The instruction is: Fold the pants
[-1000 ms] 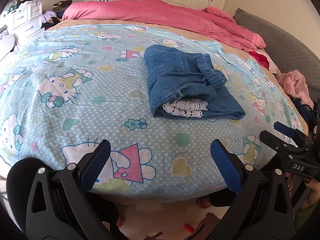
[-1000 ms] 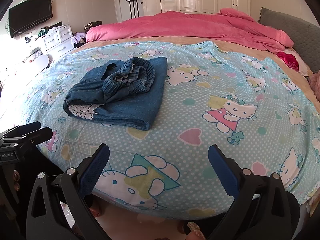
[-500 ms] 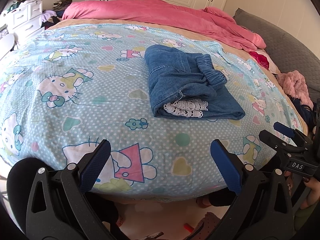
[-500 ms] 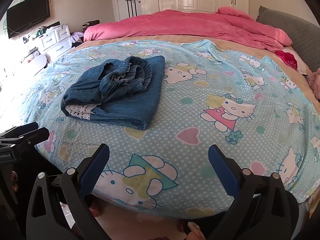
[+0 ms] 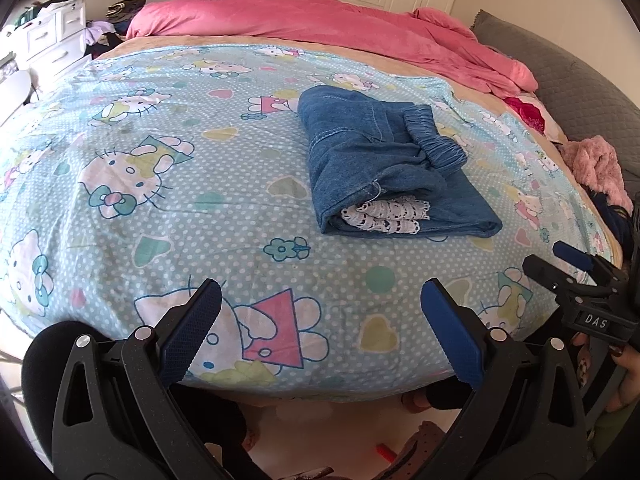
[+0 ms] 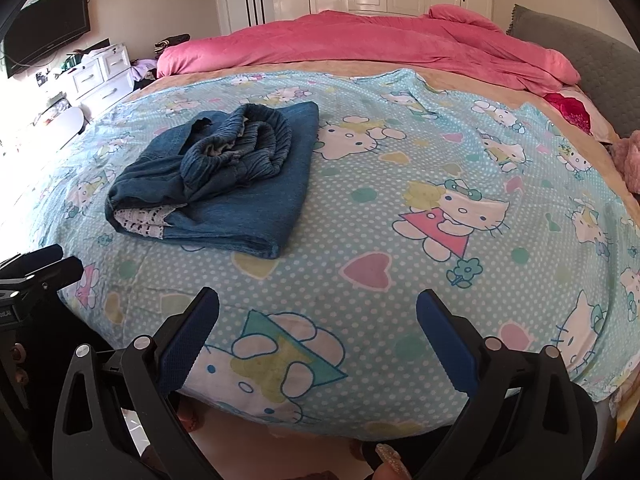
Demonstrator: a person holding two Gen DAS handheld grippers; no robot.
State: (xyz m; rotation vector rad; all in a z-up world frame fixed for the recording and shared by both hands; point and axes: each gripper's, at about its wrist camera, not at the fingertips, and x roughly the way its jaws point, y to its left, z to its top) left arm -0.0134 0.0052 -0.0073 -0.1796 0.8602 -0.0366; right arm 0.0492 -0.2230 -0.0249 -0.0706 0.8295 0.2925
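Observation:
The blue denim pants (image 5: 384, 168) lie folded in a compact stack on the light-blue cartoon bedsheet (image 5: 180, 184), with white lace hem showing at the near end and the gathered waistband on top. They also show in the right wrist view (image 6: 224, 184), at the left. My left gripper (image 5: 320, 320) is open and empty, held at the near edge of the bed, well short of the pants. My right gripper (image 6: 318, 320) is open and empty, also at the bed's near edge, to the right of the pants. Each gripper shows at the edge of the other's view.
A pink duvet (image 5: 328, 24) is bunched along the far side of the bed. A grey headboard (image 5: 576, 92) and a pink fluffy item (image 5: 596, 164) are at the right. White drawers (image 6: 100, 76) and a wall TV (image 6: 44, 40) are at the left.
Both grippers have drifted slightly; the pants sit a touch lower and nearer in both views. Nothing was taken hold of or let go.

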